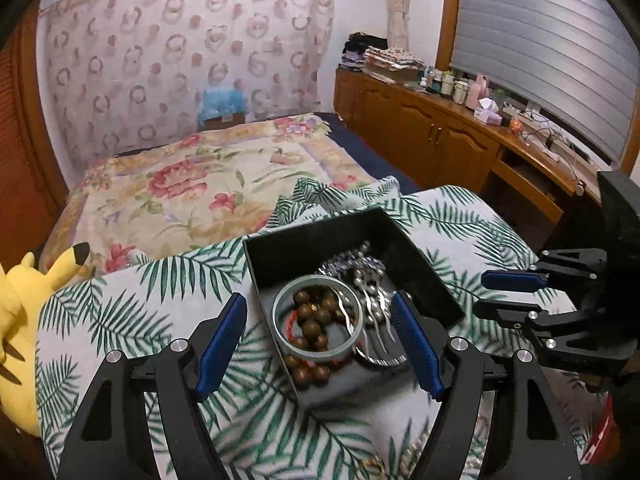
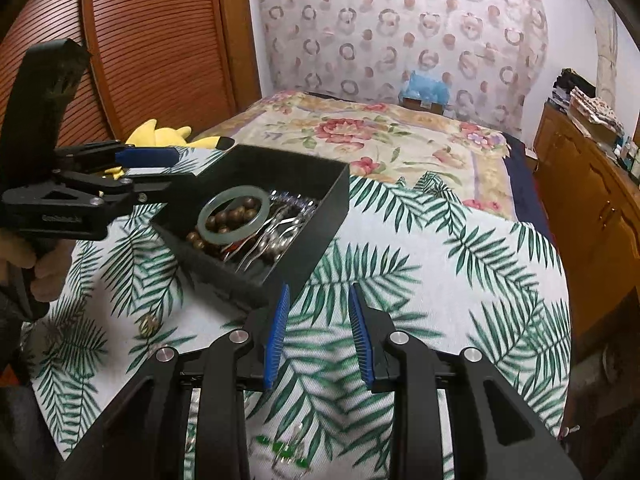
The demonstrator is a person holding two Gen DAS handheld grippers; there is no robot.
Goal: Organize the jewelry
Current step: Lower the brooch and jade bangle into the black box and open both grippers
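Step in hand, by judgement: mid-sort, most jewelry already in box, strays left on cloth. Left to right:

Left gripper (image 1: 320, 332) spread wide, holding nothing. Poised over near end of black rectangular open-top box (image 1: 416, 252), which sits on palm-leaf print white cloth (image 1: 120, 320). Left finger outside box's left wall, right finger over its interior beside silver hairpins (image 1: 372, 300). Between the fingers: pale green jade bangle (image 1: 318, 318), resting atop brown wooden bead bracelet (image 1: 310, 320) with red cord. Touching bangle or just above it? Cannot tell. Further back in box, silver beaded pieces, tangled, not separable.

Loose items outside box: small bronze-coloured round bead (image 2: 149, 325) on cloth just left of box's near corner; green-stoned silver piece (image 2: 286, 450) at bottom edge of right wrist view, partly hidden behind right gripper's body; gold-toned glint at bottom of left wrist view, too blurred to name.

Right gripper (image 2: 318, 334) partly open, narrower gap, empty. Hovering over bare cloth just off box's near right corner, clear of all jewelry.

Next move likely: collect a loose piece and drop into box. Calls for low approach, fingertip pinch on small round bead prone to rolling on soft cloth; green piece near right gripper, needs pull-back to bring it between fingers.
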